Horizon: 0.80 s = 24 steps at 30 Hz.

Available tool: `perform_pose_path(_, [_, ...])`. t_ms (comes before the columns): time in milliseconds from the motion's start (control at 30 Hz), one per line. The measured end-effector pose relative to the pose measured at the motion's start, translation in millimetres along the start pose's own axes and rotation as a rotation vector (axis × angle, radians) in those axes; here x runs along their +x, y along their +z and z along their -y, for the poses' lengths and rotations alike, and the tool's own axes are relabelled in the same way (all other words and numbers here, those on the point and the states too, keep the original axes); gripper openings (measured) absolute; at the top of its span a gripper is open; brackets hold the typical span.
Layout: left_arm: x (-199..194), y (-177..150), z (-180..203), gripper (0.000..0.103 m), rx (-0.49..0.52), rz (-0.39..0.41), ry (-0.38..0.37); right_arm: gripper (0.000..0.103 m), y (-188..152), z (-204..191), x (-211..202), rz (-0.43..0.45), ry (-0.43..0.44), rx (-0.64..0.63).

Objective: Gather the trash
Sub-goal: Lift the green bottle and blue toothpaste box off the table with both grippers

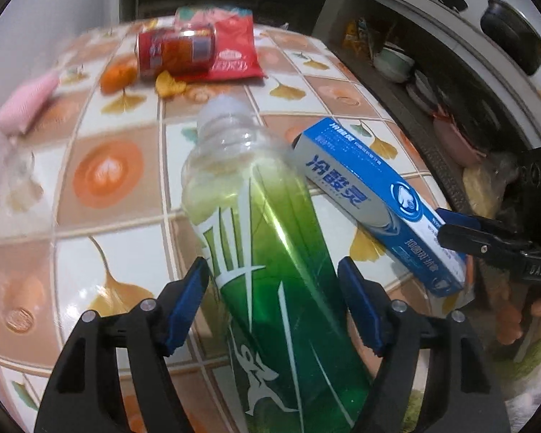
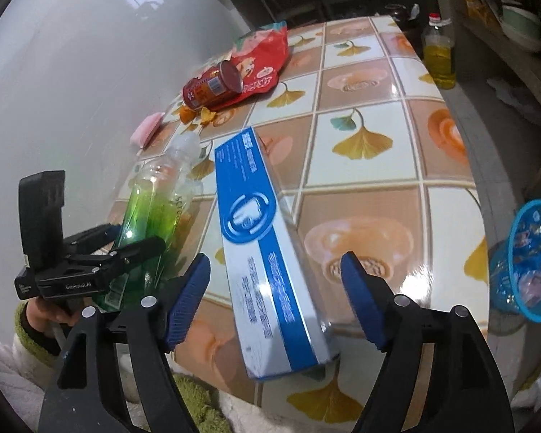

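Left wrist view: my left gripper point(image 1: 274, 301) is spread wide, its blue pads on either side of the green plastic bottle point(image 1: 270, 238) with gaps showing, so nothing is pinched. That bottle lies on the tiled tabletop point(image 1: 108, 173), neck pointing away from me. Just to its right lies the blue-and-white toothpaste box point(image 1: 375, 198), angled, with my right gripper point(image 1: 461, 234) at its near end; from this side I cannot tell how its jaws stand. Farther back, a red can point(image 1: 175, 50) lies on a red snack bag point(image 1: 234, 50), with orange peel point(image 1: 137, 79) beside them and a pink sponge point(image 1: 27, 103) at the left edge.

Right wrist view: my right gripper point(image 2: 276, 301) is likewise spread, the toothpaste box point(image 2: 267, 252) running between its pads without contact. To the left, my left gripper point(image 2: 126, 245) straddles the green bottle point(image 2: 155, 213). Can point(image 2: 211, 86), snack bag point(image 2: 261, 57), peel point(image 2: 198, 113) and sponge point(image 2: 148, 128) sit at the far side. Beyond the table's right edge stand a blue basket point(image 2: 530, 256) and an oil bottle point(image 2: 439, 54).
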State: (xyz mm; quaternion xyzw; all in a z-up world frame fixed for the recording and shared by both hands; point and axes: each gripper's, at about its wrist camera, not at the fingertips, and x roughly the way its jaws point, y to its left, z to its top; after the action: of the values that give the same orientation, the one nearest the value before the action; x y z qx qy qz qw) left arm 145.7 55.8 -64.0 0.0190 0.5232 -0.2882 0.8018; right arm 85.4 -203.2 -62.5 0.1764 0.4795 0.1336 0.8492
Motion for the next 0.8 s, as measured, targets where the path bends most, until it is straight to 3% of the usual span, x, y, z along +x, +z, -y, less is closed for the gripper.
perform_pose_path(267, [4.8,-0.1,0.9,0.067,0.003,-0.032,-0.01,0.072,14.7,-22.0,23.7,-0.034,-0.049,-0.099])
perform_pose_path(800, [2.9,-1.8,-0.4,0.066,0.006,-0.022,-0.022,0.07,7.4,-28.4,39.2,-0.084,-0.12,-0.138])
